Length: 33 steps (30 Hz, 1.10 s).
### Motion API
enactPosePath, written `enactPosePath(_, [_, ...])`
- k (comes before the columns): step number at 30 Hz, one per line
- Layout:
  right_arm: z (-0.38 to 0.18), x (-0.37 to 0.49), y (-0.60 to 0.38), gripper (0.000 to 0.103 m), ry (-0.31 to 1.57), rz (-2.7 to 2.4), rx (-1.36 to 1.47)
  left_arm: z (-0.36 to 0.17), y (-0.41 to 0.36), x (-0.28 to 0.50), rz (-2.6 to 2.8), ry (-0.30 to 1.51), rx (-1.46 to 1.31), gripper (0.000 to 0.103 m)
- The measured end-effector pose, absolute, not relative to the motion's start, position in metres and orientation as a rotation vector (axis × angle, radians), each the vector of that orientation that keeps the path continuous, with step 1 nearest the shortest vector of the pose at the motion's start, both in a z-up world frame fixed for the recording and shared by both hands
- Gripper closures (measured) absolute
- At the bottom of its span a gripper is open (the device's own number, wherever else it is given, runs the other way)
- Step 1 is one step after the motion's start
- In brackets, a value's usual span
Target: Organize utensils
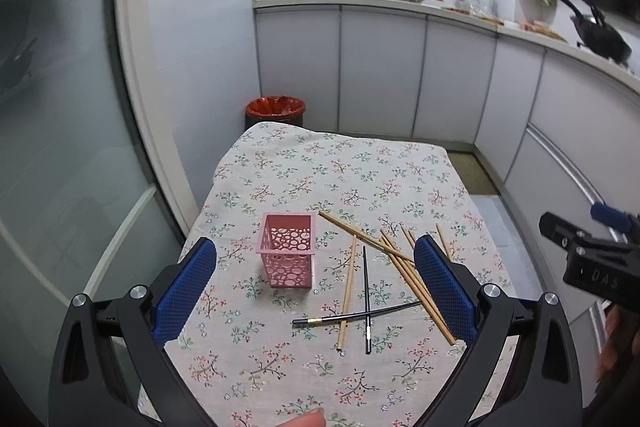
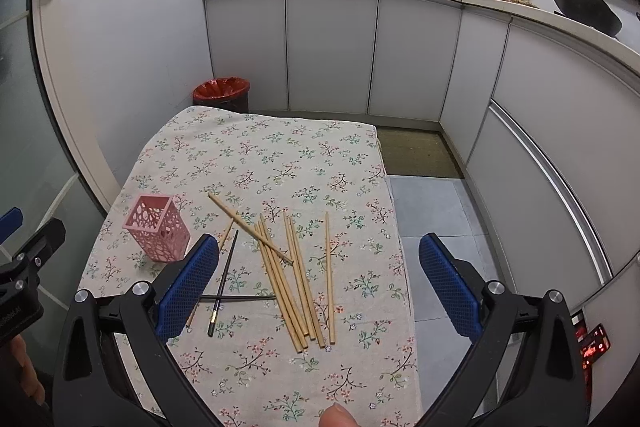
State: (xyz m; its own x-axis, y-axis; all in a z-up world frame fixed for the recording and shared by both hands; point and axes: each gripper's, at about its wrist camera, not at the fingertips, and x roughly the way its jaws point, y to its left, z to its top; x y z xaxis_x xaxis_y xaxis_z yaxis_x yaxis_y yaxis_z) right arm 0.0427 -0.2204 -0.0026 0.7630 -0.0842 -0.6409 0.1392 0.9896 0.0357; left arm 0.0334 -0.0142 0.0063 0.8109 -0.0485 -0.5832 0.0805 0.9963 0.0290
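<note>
A: Which way do the wooden chopsticks (image 2: 286, 283) lie?

B: Most run lengthwise along the cloth-covered surface (image 2: 280, 155), near ends toward the cameras, far ends toward the cabinets (image 2: 332, 47). One wooden stick (image 2: 250, 229) lies slantwise across the tops of the bundle, and one lone stick (image 2: 329, 279) lies apart on the right, nearly straight.

A: And the black chopsticks (image 1: 366, 307)?

B: Two, crossed. In the left wrist view one runs near to far, the other lies almost crosswise over it, its banded end pointing left. A wooden stick (image 1: 347, 291) lies just left of the crossing.

A: The pink holder (image 1: 288, 249)?

B: Upright, open mouth up, left of all the sticks, touching none.

A: The left tool (image 1: 316, 287)?

B: Spread wide, released, grasping nothing; it hangs above the surface with the holder and the black pair between its blue pads.

A: The right tool (image 2: 320, 287)?

B: Also wide apart, nothing in it, framing the wooden bundle from above
</note>
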Motion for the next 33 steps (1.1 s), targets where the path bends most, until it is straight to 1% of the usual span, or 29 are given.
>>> enactPosePath(4, [-0.016, 0.069, -0.229, 0.007, 0.770, -0.095, 0.108, -0.002, -0.024, 0.053, -0.113, 0.661, 0.079, 0.007])
enactPosePath(8, [-0.047, 0.094, -0.242, 0.007, 0.868, -0.052, 0.180, -0.033, -0.040, 0.083, -0.210, 0.804, 0.075, 0.007])
enactPosePath(10, [-0.070, 0.105, -0.250, 0.007, 0.933, -0.044, 0.202, -0.050, -0.048, 0.092, -0.236, 0.843, 0.089, 0.007])
enactPosePath(11, [-0.081, 0.111, -0.253, 0.011, 0.969, -0.039, 0.201, -0.059, -0.051, 0.097, -0.250, 0.858, 0.097, 0.008])
enactPosePath(12, [-0.092, 0.117, -0.258, 0.019, 1.003, -0.032, 0.209, -0.068, -0.054, 0.102, -0.265, 0.867, 0.102, 0.009])
enactPosePath(13, [-0.102, 0.121, -0.263, 0.022, 1.030, -0.027, 0.226, -0.075, -0.056, 0.107, -0.275, 0.878, 0.104, 0.012])
enactPosePath(14, [-0.112, 0.125, -0.269, 0.029, 1.060, -0.022, 0.257, -0.088, -0.058, 0.114, -0.291, 0.906, 0.098, 0.019])
enactPosePath(15, [-0.124, 0.129, -0.276, 0.035, 1.091, -0.013, 0.302, -0.096, -0.060, 0.119, -0.304, 0.932, 0.094, 0.022])
enactPosePath(16, [-0.134, 0.131, -0.281, 0.038, 1.118, -0.002, 0.341, -0.106, -0.061, 0.126, -0.327, 0.971, 0.088, 0.029])
enactPosePath(17, [-0.143, 0.133, -0.285, 0.045, 1.141, 0.004, 0.369, -0.116, -0.062, 0.134, -0.345, 1.005, 0.080, 0.035])
enactPosePath(18, [-0.150, 0.135, -0.287, 0.051, 1.156, 0.002, 0.383, -0.122, -0.062, 0.139, -0.344, 1.024, 0.076, 0.037])
enactPosePath(20, [-0.160, 0.140, -0.290, 0.057, 1.172, -0.002, 0.396, -0.133, -0.062, 0.150, -0.341, 1.061, 0.060, 0.043])
enactPosePath(21, [-0.163, 0.142, -0.291, 0.057, 1.175, -0.006, 0.398, -0.139, -0.064, 0.157, -0.347, 1.080, 0.046, 0.045])
enactPosePath(23, [-0.168, 0.148, -0.293, 0.057, 1.179, -0.023, 0.403, -0.148, -0.072, 0.168, -0.356, 1.107, 0.037, 0.054])
enactPosePath(25, [-0.172, 0.152, -0.297, 0.057, 1.185, -0.032, 0.413, -0.155, -0.086, 0.176, -0.379, 1.119, 0.058, 0.057])
enactPosePath(28, [-0.176, 0.158, -0.307, 0.056, 1.187, -0.048, 0.442, -0.163, -0.118, 0.186, -0.447, 1.093, 0.194, 0.057])
enactPosePath(30, [-0.179, 0.159, -0.314, 0.052, 1.188, -0.059, 0.465, -0.176, -0.141, 0.194, -0.504, 1.087, 0.326, 0.057])
enactPosePath(33, [-0.184, 0.159, -0.324, 0.051, 1.195, -0.060, 0.496, -0.194, -0.163, 0.204, -0.538, 1.096, 0.497, 0.057])
